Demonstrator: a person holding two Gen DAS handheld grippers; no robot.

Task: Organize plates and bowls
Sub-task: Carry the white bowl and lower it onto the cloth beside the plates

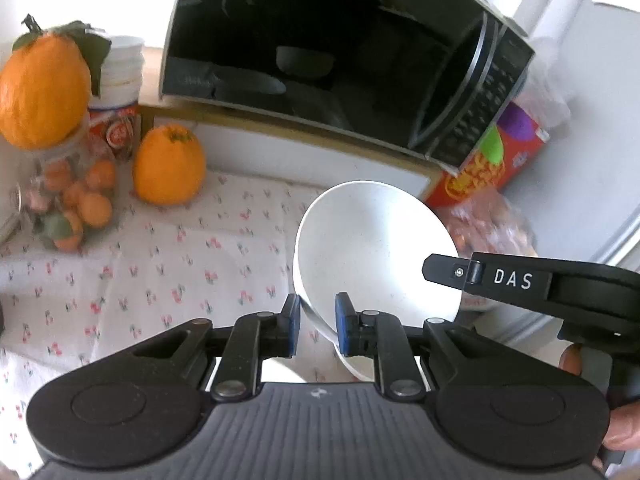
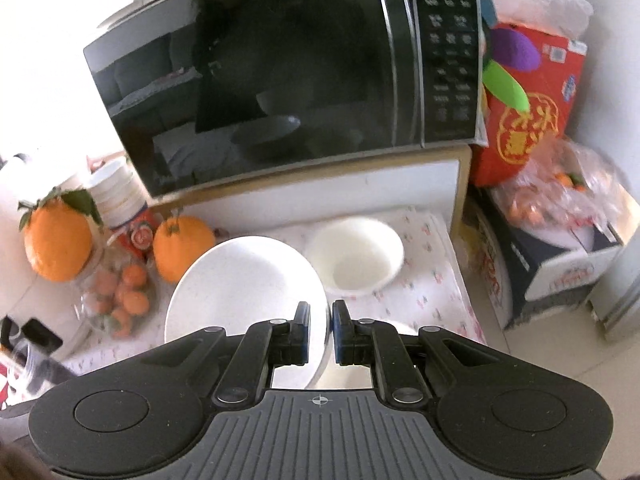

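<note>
We see the left gripper (image 1: 317, 326) angled downward, its blue pads clamped on the rim of a tilted white bowl (image 1: 372, 240). The right gripper (image 2: 321, 330) also points downward, jaws nearly together, pinching the edge of a white plate (image 2: 240, 280). In the left wrist view the right gripper comes in from the right edge, fingers (image 1: 616, 428) of the person's hand wrapped on its handle.

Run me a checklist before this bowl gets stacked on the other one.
1. Left gripper shut on rim of large round white bowl: ok.
2. Right gripper shut on the same bowl's rim: ok.
3. Held bowl level: not ok, it tilts.
4. Smaller round white bowl upright and empty on the cherry-print cloth: ok.
5. Held bowl centred over the smaller one: not ok, it is off to the side.
</note>
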